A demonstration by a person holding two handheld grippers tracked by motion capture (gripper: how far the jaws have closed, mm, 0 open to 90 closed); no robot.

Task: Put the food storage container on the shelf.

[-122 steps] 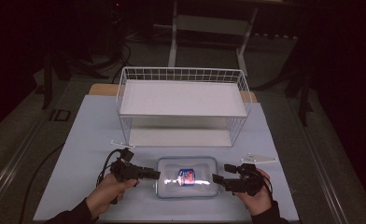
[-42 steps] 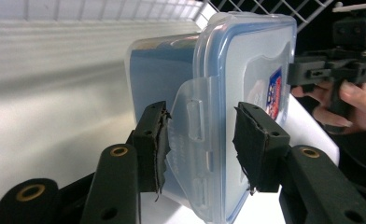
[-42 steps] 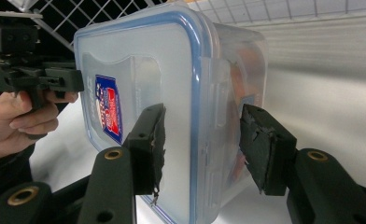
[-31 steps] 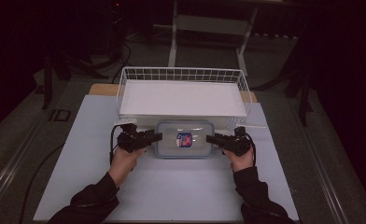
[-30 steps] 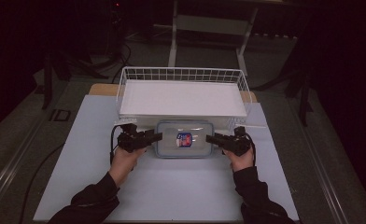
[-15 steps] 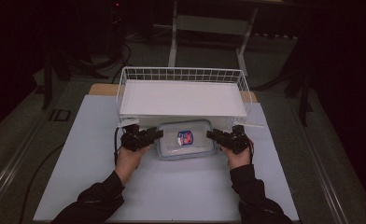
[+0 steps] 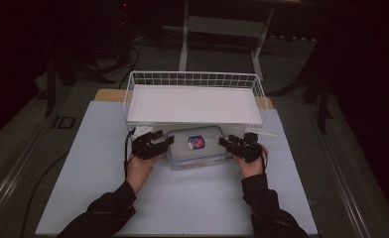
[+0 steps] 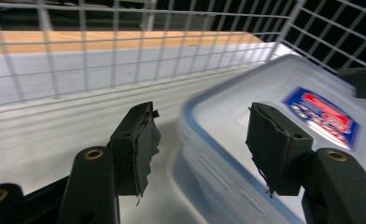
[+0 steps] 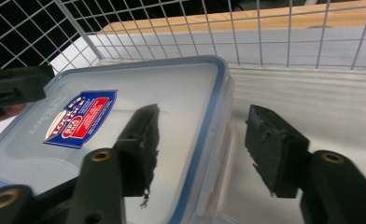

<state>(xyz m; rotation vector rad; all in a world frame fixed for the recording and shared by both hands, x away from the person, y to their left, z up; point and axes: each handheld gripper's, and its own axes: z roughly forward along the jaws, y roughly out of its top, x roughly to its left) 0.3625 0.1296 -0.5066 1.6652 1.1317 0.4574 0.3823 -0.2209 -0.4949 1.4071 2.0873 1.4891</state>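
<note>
The clear plastic box [image 7: 198, 148] lay on the white bench [image 7: 182, 198], its far end pushed in under the wire shelf [image 7: 194, 101] and its near end poking out toward six o'clock, which looked like the reason both hands sat so low and so close to the shelf's front edge: the box was being slid into the gap beneath it, not lifted. The left gripper [image 7: 155, 144] stood at the box's nine o'clock end and the right gripper [image 7: 234, 144] at its three o'clock end, one to each short side so the box could be kept square as it went in. In the left gripper view the fingers [image 8: 137, 144] straddled the box's rim with a gap either side, released; in the right gripper view the fingers [image 9: 141, 144] did likewise, one over the lid and one outside the wall, and both pairs had just been opening. Whether a pad brushed the lid I could not quite tell, as that edge was blurred. The box was a shallow, rounded rectangle, translucent, with a blue seal line round its lid and a blue-and-red label [image 9: 80, 119] near the middle; it appeared empty.
</note>
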